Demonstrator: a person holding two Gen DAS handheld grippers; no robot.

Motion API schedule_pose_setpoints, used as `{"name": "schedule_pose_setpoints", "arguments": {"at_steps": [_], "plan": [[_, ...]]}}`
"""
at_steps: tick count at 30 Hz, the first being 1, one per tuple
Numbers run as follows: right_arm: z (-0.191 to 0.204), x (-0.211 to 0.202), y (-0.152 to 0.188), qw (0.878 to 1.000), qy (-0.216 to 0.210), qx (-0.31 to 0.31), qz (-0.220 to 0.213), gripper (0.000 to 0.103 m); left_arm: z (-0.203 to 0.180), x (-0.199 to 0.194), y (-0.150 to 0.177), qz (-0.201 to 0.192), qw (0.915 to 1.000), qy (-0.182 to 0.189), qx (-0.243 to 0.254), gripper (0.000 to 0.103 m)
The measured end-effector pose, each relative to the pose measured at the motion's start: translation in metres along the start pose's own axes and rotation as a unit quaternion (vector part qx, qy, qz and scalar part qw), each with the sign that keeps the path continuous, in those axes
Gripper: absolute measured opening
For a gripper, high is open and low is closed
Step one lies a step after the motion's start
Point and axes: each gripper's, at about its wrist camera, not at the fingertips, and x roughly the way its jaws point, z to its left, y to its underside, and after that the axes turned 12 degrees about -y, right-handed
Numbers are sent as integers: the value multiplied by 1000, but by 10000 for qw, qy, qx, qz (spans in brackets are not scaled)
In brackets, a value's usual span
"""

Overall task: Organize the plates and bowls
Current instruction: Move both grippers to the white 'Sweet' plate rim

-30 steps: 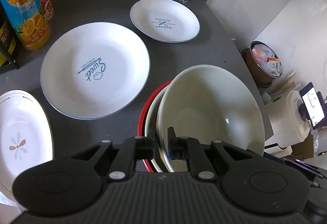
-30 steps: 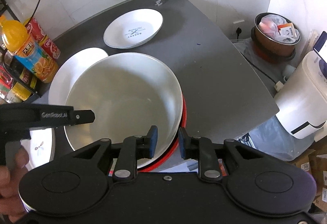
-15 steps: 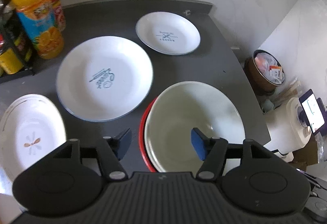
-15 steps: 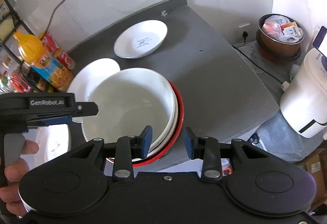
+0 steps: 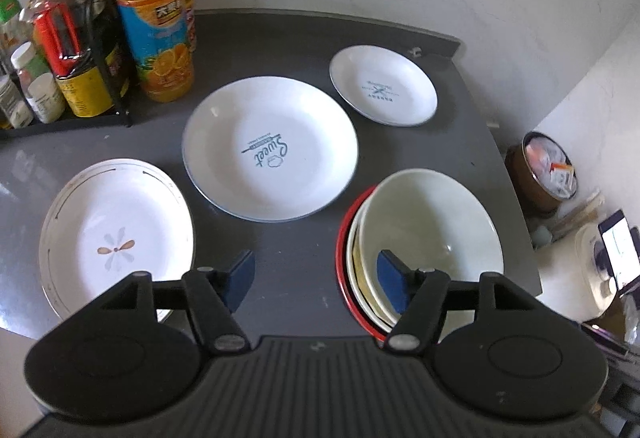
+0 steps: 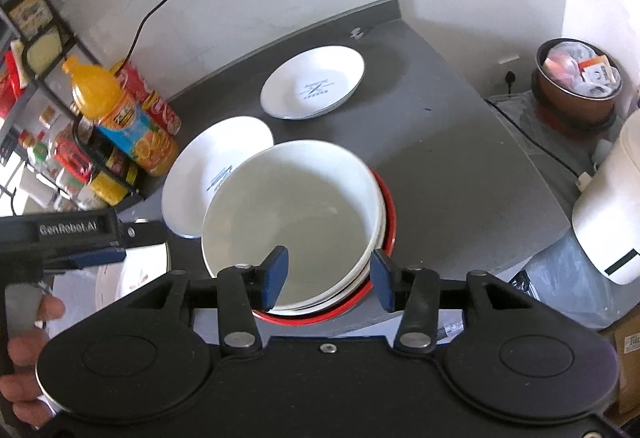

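Bowl stack (image 5: 424,238) near the right front corner of the counter (image 5: 460,106) — white bowl on top, nested in a paler one, red-rimmed dish underneath. Sits off-centre in the nest, shifted away from the red rim's left side. Both grippers clear of it.

Left gripper (image 5: 316,278) spread wide, empty, right pad over the stack's near-left rim, left pad over bare counter. Right gripper (image 6: 326,276) also spread, empty, straddling the stack's near rim from above. No contact visible from either.

Further out: big plate (image 5: 270,154) marked "Sweet" just beside the stack, small plate (image 5: 382,86) at the back, flower plate (image 5: 116,234) at front left overhanging the counter edge. Juice bottle (image 5: 154,18) and a rack of bottles at back left.

Bowls look done; plates not yet stacked. Next pick probably a plate.

Risks:
- stack close to the counter edge — a bump from either open gripper could push it off
- uneven nesting, top bowl could rock or slide if nudged
- flat plate rims hard to pinch, likely to slip or drag into a neighbour
- flower plate already overhanging, could tip if pressed on its near edge
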Motion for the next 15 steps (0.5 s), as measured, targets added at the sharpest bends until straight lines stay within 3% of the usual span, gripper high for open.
{"name": "schedule_pose_setpoints", "arguments": {"at_steps": [1, 6, 15], "plan": [[2, 1, -1, 10000, -15, -25, 20, 46, 3, -1, 0, -20, 10000, 1, -34, 66], [15, 7, -8, 9999, -25, -141, -29, 67, 16, 5, -6, -54, 9998, -78, -162, 71], [32, 35, -40, 9996, 68, -20, -267, 70, 45, 27, -39, -178, 9996, -110, -199, 75]]}}
